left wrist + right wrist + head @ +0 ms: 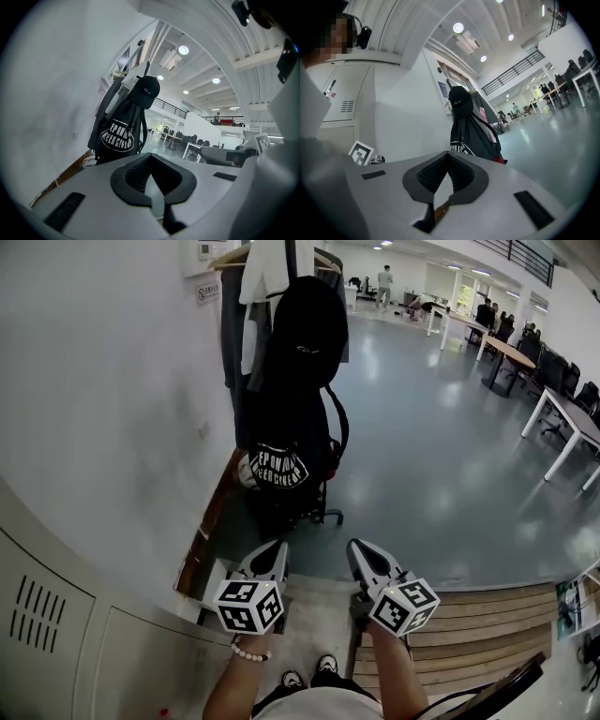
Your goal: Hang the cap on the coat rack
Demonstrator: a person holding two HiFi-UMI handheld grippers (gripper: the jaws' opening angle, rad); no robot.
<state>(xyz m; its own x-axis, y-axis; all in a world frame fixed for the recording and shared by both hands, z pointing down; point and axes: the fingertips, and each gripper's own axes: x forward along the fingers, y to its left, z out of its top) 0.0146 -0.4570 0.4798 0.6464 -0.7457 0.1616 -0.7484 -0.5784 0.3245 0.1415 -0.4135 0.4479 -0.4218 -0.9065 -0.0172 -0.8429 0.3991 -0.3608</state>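
A black cap hangs top middle over a bag with blurry white letters; the left hand-held gripper and right hand-held gripper are closed, empty.

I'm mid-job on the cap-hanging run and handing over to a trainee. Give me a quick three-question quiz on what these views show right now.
1. True or false: the black cap already hangs on the coat rack.
2. Of the left gripper and the right gripper, which holds something? A) left B) right C) neither
3. Fill in: the black item with white lettering hangs ___ the cap.

Key: 1 true. 2 C; both sets of jaws are shut with nothing between them. 3 below.
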